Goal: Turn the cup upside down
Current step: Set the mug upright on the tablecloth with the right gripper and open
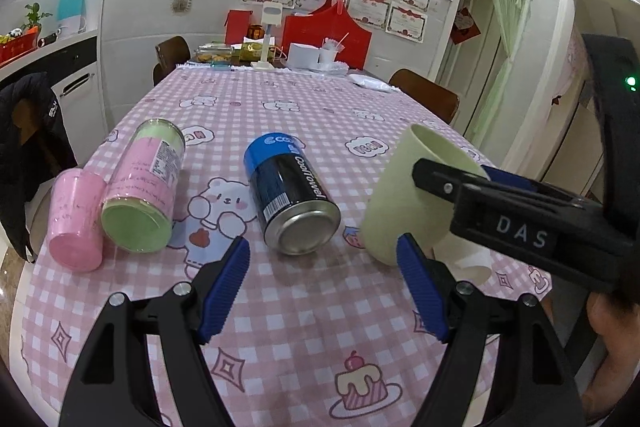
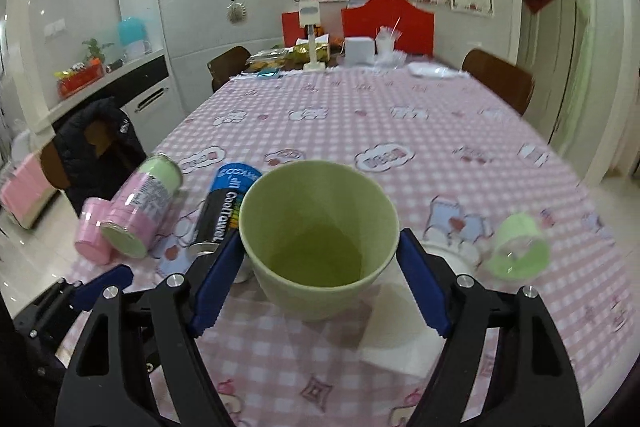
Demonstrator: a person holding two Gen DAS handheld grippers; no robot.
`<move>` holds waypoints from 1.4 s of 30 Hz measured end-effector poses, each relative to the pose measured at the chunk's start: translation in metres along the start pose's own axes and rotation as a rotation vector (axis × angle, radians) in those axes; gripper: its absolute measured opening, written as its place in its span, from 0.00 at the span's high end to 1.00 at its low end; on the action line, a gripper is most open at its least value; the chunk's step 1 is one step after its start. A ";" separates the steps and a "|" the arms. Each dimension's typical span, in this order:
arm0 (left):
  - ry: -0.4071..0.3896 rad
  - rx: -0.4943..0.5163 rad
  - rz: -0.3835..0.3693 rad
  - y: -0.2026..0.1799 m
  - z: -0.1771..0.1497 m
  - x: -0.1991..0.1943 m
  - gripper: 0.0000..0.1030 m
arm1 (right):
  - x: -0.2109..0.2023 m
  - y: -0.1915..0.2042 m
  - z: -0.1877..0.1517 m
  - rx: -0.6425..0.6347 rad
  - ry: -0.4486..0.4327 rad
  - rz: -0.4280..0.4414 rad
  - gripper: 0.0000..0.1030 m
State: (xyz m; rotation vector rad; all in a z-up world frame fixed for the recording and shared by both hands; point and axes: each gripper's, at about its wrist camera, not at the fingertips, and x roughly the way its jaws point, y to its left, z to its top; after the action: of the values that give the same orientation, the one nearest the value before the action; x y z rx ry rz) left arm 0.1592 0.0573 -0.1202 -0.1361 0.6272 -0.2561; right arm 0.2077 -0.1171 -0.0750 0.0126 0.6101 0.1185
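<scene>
A pale green cup (image 2: 320,239) sits between the blue pads of my right gripper (image 2: 318,259), which is shut on it; the cup's mouth faces up and towards the camera. In the left wrist view the same cup (image 1: 404,199) is tilted and held above the pink checked tablecloth (image 1: 304,307), with the right gripper's black finger (image 1: 448,183) across its wall. My left gripper (image 1: 324,267) is open and empty, low over the cloth, just left of the cup.
A blue-and-black can (image 1: 290,195), a pink-and-green can (image 1: 146,187) and a pink cup (image 1: 76,223) lie on their sides at left. A small bright green cup (image 2: 518,247) lies at right. A white napkin (image 2: 400,331) lies under the cup. Chairs and clutter stand at the far end.
</scene>
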 end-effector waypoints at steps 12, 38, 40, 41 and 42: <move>0.018 0.028 0.036 -0.009 -0.005 0.007 0.27 | 0.004 -0.002 -0.010 -0.024 -0.011 0.010 0.28; -0.097 0.083 0.081 -0.043 -0.004 -0.069 0.27 | -0.096 -0.026 -0.025 -0.015 -0.183 0.056 0.21; -0.131 0.089 0.090 -0.050 -0.004 -0.084 0.27 | -0.115 -0.028 -0.032 -0.035 -0.233 0.035 0.19; -0.153 0.097 0.099 -0.054 -0.004 -0.093 0.27 | -0.121 -0.028 -0.034 -0.041 -0.253 0.027 0.18; -0.175 0.105 0.108 -0.058 -0.004 -0.102 0.25 | -0.129 -0.028 -0.037 -0.048 -0.274 0.019 0.17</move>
State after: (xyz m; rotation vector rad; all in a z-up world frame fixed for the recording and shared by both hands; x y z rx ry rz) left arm 0.0659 0.0297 -0.0544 -0.0233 0.4451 -0.1702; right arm 0.0852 -0.1609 -0.0328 -0.0114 0.3339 0.1471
